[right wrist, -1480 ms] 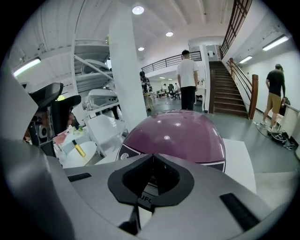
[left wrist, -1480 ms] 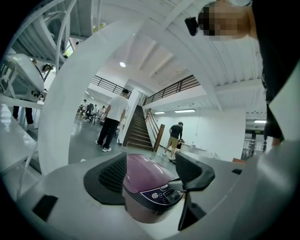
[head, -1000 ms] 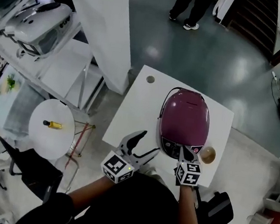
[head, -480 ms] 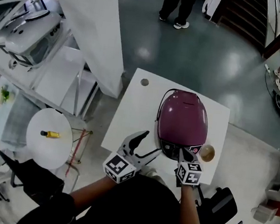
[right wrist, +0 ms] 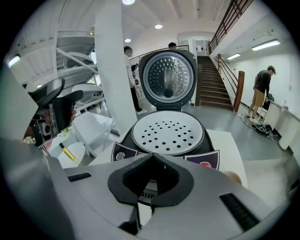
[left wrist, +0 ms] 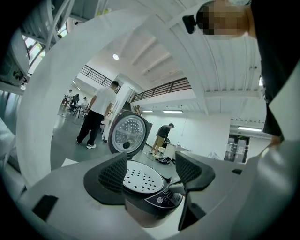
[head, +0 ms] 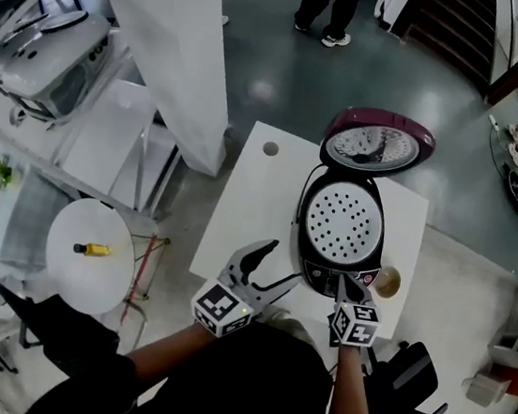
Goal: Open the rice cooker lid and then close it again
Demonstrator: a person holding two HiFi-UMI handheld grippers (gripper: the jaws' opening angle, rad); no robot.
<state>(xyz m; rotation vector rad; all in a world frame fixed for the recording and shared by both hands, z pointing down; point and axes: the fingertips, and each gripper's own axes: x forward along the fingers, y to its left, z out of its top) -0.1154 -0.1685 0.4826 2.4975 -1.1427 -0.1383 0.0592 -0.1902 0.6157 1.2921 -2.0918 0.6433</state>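
From the head we look steeply down, from well above, on the white table [head: 247,211] and the rice cooker [head: 344,224]. From the left gripper [head: 280,261] we look level along its jaws, low by the table's near edge, toward the cooker's front corner. From the right gripper [head: 342,280] we look downward, close against the cooker's front. All three views share the cooker and its upright lid [head: 378,143]

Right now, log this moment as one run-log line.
lid: open, upright | rice cooker: perforated steamer tray exposed | right gripper: shut, at front panel | left gripper: open, empty | pending: close lid
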